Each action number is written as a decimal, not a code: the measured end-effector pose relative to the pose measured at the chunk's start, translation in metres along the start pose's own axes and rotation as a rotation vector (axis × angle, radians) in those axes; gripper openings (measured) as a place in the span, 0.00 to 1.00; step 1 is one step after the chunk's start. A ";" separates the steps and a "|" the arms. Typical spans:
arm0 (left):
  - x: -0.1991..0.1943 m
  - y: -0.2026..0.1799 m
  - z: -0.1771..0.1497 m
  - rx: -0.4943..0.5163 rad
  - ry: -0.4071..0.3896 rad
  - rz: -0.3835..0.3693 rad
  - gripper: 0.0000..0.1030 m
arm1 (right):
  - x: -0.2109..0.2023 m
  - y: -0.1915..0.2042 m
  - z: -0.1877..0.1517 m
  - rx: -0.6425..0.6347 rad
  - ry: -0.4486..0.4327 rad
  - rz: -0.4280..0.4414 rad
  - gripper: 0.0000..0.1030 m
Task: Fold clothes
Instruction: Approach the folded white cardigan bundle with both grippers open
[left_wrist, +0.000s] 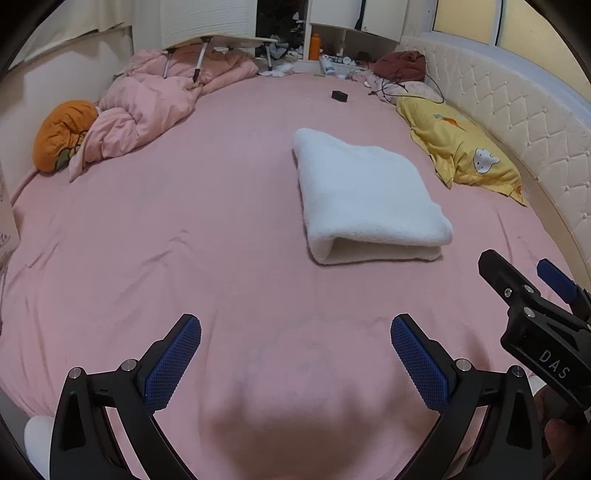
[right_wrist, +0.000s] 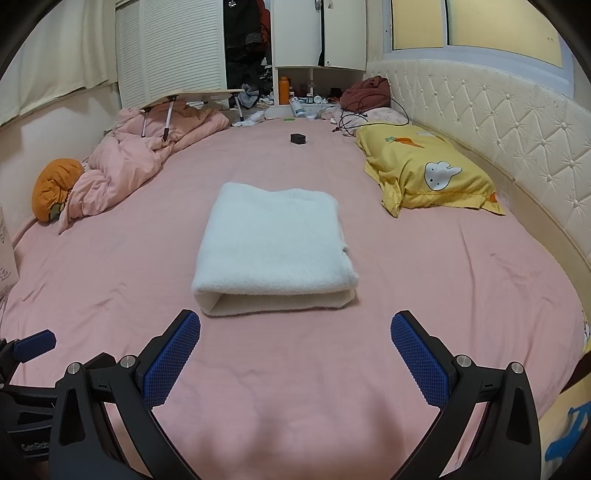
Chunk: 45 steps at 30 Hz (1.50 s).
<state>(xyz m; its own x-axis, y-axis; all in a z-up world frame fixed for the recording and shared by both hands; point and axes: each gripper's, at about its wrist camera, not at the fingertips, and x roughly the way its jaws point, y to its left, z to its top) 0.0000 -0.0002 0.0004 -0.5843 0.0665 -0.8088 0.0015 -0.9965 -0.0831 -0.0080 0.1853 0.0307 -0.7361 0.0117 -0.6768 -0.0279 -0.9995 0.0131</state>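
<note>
Left gripper (left_wrist: 295, 362) sits at the bottom of the frame, blue pads spread wide with nothing between them, just pink bedsheet (left_wrist: 184, 229) underneath. The white folded garment (left_wrist: 365, 195) lies right of centre, well clear of it, open edge facing the camera. Right gripper (left_wrist: 517, 273) pokes in from the lower right, also empty. Yellow pillow (left_wrist: 465, 151) at right by the headboard, crumpled pink duvet (left_wrist: 147, 110) upper left.

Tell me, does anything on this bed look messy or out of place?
The white towel is neatly folded. The odd bit is the folding table sitting tilted on the crumpled pink duvet, with clutter at the far end.
</note>
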 end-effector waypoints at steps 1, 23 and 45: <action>0.000 0.000 0.000 0.004 -0.004 0.002 1.00 | 0.001 -0.001 0.000 0.000 0.001 -0.001 1.00; 0.099 0.023 -0.040 -0.026 0.361 -0.035 1.00 | 0.055 -0.062 -0.017 0.128 0.048 0.064 1.00; 0.178 -0.194 0.039 0.857 -0.067 0.072 1.00 | 0.103 -0.188 -0.029 0.437 -0.043 -0.001 1.00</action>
<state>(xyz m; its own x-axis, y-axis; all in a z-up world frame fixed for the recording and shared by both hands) -0.1361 0.2029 -0.1047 -0.6531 0.0251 -0.7568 -0.5564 -0.6938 0.4571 -0.0588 0.3732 -0.0632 -0.7632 0.0235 -0.6457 -0.3058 -0.8935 0.3289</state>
